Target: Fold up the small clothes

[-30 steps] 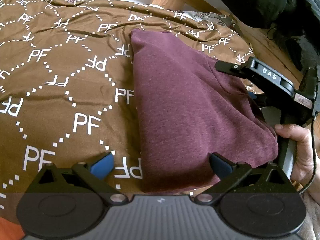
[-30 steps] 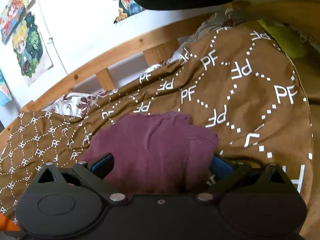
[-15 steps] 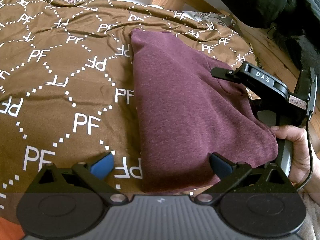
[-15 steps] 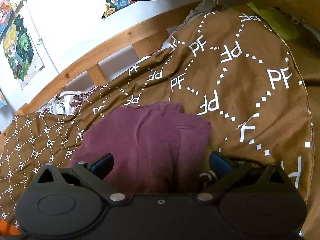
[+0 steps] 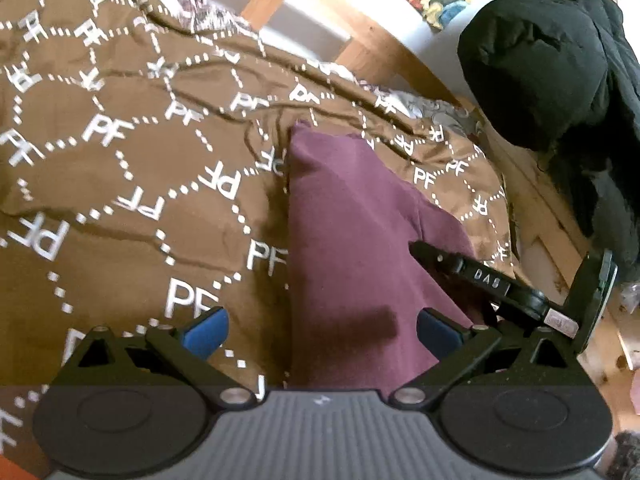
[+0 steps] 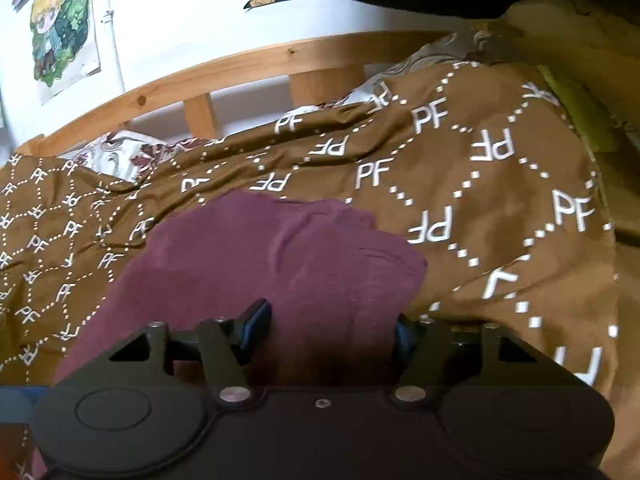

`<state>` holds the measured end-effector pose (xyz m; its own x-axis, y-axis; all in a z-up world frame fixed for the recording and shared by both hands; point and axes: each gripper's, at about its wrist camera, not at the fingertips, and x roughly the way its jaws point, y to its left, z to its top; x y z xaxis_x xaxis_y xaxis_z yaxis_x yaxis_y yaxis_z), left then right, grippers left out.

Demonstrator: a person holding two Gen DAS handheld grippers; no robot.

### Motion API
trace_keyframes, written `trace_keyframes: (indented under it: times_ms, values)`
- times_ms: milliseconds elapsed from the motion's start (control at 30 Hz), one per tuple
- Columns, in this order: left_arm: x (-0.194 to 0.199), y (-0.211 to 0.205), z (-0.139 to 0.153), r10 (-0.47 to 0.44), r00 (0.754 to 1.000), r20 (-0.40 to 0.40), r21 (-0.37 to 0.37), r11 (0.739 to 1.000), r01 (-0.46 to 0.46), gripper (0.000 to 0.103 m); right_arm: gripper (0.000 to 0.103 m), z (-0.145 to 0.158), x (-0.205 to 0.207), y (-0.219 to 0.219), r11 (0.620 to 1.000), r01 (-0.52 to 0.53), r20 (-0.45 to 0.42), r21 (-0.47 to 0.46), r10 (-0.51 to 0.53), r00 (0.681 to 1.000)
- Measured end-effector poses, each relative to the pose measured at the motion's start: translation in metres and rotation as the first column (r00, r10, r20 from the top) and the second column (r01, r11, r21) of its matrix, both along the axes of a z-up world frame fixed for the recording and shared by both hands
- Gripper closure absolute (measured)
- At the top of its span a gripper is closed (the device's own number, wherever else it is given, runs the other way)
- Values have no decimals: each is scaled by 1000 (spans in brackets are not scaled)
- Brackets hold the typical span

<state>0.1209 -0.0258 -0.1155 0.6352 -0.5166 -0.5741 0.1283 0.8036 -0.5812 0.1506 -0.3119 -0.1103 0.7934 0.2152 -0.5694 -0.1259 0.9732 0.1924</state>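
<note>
The maroon garment (image 5: 352, 248) lies partly folded on the bed, on a brown bedspread (image 5: 120, 208) printed with a "PF" pattern, its long left edge straight and its far end narrowing toward the wooden bed frame (image 6: 248, 68). The left tongs (image 5: 320, 330) stand wide apart above the garment's near end, holding nothing; one blue pad sits over the bedspread, the other over the cloth. The right tongs (image 6: 330, 326) are set at a narrower gap over the near right portion of the garment; whether any cloth lies between the pads cannot be told from either view. In the left view, the right tongs come in from the right side with the tip over the cloth. Judgement: the fabric looks like a light, soft knit, limp and prone to wrinkle and sag, not slippery and not fragile. It should be taken by pinching an edge or corner through all layers, with both corners of one end held so the fold carries evenly.
</note>
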Motion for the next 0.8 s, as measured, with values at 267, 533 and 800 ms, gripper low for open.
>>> trace_keyframes:
  times_ms: [267, 533, 800]
  values:
    - [4, -17, -8, -110, 993, -32, 54, 992, 112, 7, 39, -5, 4, -14, 991, 45, -48, 127, -39, 998]
    - [-1, -26, 5, -171, 985, -3, 116, 979, 170, 64, 72, 2, -3, -3, 996, 11, -3, 87, -11, 1000]
    - [-33, -40, 49, -171, 962, 211, 378, 922, 81, 71, 81, 37, -30, 35, 993, -95, 214, -67, 108, 971]
